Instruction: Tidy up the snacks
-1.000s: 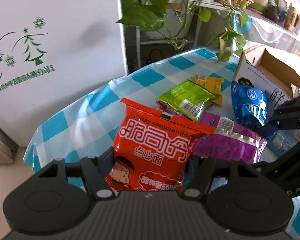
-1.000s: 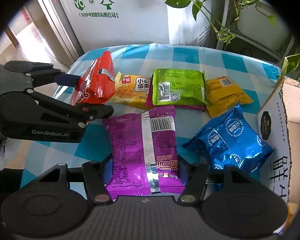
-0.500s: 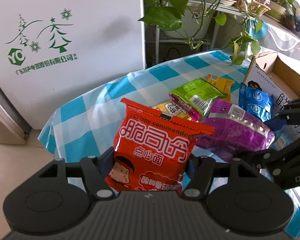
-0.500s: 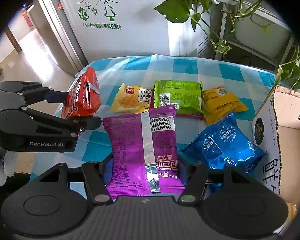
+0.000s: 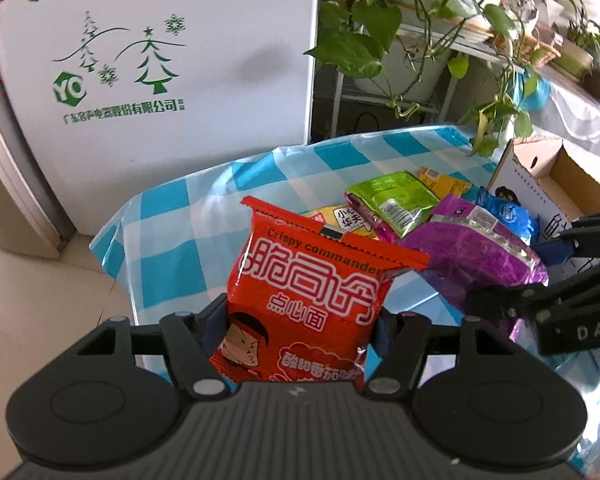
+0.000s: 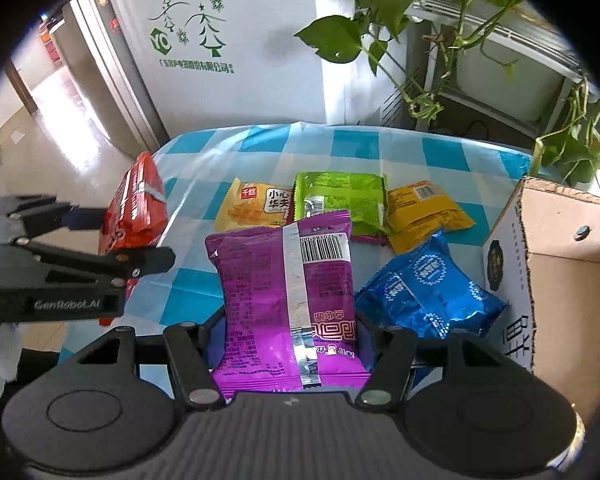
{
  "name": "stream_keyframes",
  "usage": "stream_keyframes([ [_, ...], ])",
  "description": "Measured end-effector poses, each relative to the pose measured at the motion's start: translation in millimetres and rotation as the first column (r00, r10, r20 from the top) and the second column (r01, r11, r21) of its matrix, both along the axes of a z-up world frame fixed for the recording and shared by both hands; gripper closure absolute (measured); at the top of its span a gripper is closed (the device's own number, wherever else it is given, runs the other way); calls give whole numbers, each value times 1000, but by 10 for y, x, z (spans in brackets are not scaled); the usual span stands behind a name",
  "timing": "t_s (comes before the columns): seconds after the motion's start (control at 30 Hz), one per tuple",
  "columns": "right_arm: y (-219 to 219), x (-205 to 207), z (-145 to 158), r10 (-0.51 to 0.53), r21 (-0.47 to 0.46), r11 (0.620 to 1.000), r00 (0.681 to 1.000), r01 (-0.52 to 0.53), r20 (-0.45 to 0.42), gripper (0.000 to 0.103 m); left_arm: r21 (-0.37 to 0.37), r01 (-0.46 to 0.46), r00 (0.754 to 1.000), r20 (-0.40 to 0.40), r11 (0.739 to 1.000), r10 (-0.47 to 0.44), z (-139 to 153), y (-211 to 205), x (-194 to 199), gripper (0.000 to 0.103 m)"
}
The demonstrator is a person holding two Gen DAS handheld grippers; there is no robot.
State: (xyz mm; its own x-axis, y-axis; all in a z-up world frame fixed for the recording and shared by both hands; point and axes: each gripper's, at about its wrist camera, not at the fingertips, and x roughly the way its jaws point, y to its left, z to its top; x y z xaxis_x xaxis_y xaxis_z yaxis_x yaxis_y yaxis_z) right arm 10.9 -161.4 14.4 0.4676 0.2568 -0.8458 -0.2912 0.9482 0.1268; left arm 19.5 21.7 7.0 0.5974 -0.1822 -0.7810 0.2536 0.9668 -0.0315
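My left gripper point(image 5: 300, 324) is shut on a red snack packet point(image 5: 312, 292) and holds it upright above the table; it also shows in the right wrist view point(image 6: 136, 216). My right gripper point(image 6: 292, 328) is shut on a purple snack packet point(image 6: 288, 296), lifted off the table; it also shows in the left wrist view point(image 5: 476, 248). On the blue-checked tablecloth point(image 6: 340, 148) lie a yellow packet point(image 6: 256, 204), a green packet point(image 6: 340, 200), an orange-yellow packet point(image 6: 424, 212) and a blue packet point(image 6: 428, 288).
An open cardboard box point(image 6: 560, 264) stands at the table's right edge, next to the blue packet. A white cabinet with green tree print point(image 5: 148, 60) stands behind the table. Potted vines point(image 5: 380, 20) hang over the far right side. The floor point(image 5: 40, 300) lies to the left.
Both grippers have risen and pulled back with their packets. The purple packet is now off the table. The table looks smaller and farther in both views.
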Motion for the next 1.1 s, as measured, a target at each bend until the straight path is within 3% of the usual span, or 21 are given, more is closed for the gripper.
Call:
stream_keyframes([
  [0.33,-87,-117,87,-39,-4,999,999,39,20,35,-84,-79,997,-3,993,79,-43,17,-406,36],
  [0.63,-134,-271,236,-53,24,998,997,52,57,35,-142,-138,988,48,980,147,229,-1,-674,36],
  [1.1,-394,-588,510,-106,101,990,987,94,123,35,-140,-192,977,62,971,202,341,-138,-1031,36],
])
